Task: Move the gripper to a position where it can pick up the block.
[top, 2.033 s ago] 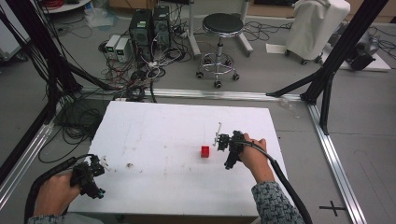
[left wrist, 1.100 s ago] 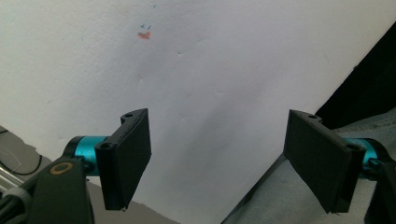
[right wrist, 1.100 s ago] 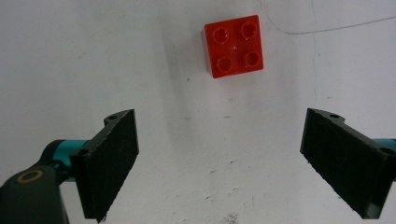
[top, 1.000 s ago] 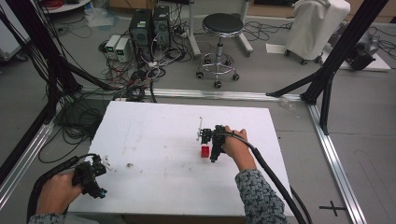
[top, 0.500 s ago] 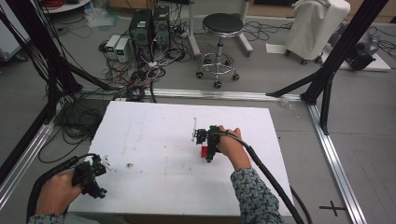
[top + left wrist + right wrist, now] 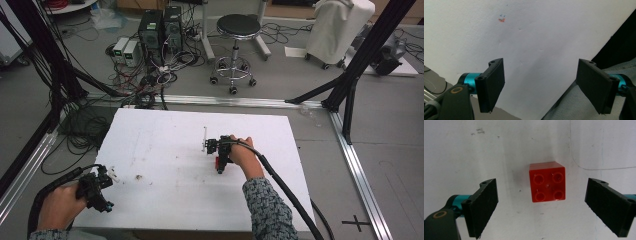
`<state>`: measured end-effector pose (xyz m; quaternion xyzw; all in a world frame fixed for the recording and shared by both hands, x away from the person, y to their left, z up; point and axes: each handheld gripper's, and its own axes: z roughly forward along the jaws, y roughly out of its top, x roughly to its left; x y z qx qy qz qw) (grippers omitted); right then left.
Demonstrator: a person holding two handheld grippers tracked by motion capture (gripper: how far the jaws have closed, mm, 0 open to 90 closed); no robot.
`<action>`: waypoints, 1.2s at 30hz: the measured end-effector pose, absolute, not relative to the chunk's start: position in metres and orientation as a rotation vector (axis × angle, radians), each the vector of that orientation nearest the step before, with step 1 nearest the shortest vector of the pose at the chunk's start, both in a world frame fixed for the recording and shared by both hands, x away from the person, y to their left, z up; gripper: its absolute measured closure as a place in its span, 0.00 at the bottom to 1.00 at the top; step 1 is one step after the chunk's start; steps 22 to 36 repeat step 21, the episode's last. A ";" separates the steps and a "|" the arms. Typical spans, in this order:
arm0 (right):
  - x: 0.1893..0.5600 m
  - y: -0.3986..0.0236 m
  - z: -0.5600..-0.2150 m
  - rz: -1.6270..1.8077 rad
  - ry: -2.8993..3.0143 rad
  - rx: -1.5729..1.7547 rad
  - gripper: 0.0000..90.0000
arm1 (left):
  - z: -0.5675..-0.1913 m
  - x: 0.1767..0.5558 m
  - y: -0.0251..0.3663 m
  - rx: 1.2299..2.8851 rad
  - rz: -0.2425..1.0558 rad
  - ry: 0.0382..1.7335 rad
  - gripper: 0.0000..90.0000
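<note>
High view: white desk (image 6: 160, 145), scuffed and near bare; right gripper (image 6: 220, 159) held by the right hand (image 6: 243, 156) just right of the desk's middle, pointing down; a sliver of the red brick (image 6: 218, 162) shows beside it, the rest hidden under the tool; left gripper (image 6: 98, 189) in the left hand (image 6: 59, 206) at the near left corner, well apart from the brick; small debris (image 6: 138, 176) lies on the desk near it; stool, computer cases and loose cables stand on the floor beyond.

Left gripper view: left gripper (image 6: 549, 87); its 2 jaws stand released, wide apart, nothing between them; bare desk (image 6: 536, 37) with a faint orange mark (image 6: 501, 20) ahead; the desk edge runs diagonally under the jaws.

Right gripper view: right gripper (image 6: 544, 207); its 2 jaws stand released, wide apart; red brick (image 6: 547, 181) with 4 studs, flat on the desk (image 6: 474, 152), ahead of the jaws, touching neither, sitting nearer the right side of the gap than dead centre; a thin pen line (image 6: 599, 167) curves past it.

Risks, as judgement: the brick lies beyond the jaw tips, so closing now would likely miss it; an off-centre approach could let 1 jaw strike first and slide or spin the brick; a shallow grip on its smooth sides could let it squirt free; descending too far could jam the tips on the desk.
</note>
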<state>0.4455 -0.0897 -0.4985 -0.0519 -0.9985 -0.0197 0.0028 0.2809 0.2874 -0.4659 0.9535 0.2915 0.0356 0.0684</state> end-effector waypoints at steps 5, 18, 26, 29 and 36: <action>0.449 -0.088 -0.506 -0.062 -3.121 -0.117 0.12 | -0.466 0.281 0.288 2.864 0.109 0.891 0.26; 0.449 -0.085 -0.516 -0.037 -3.119 -0.099 0.12 | -0.466 0.281 0.288 2.868 0.105 0.886 0.26; 0.449 -0.086 -0.514 -0.034 -3.121 -0.109 0.12 | -0.467 0.281 0.287 2.863 0.107 0.884 0.26; 0.449 -0.086 -0.514 -0.034 -3.121 -0.109 0.12 | -0.467 0.281 0.287 2.863 0.107 0.884 0.26; 0.449 -0.086 -0.514 -0.034 -3.121 -0.109 0.12 | -0.467 0.281 0.287 2.863 0.107 0.884 0.26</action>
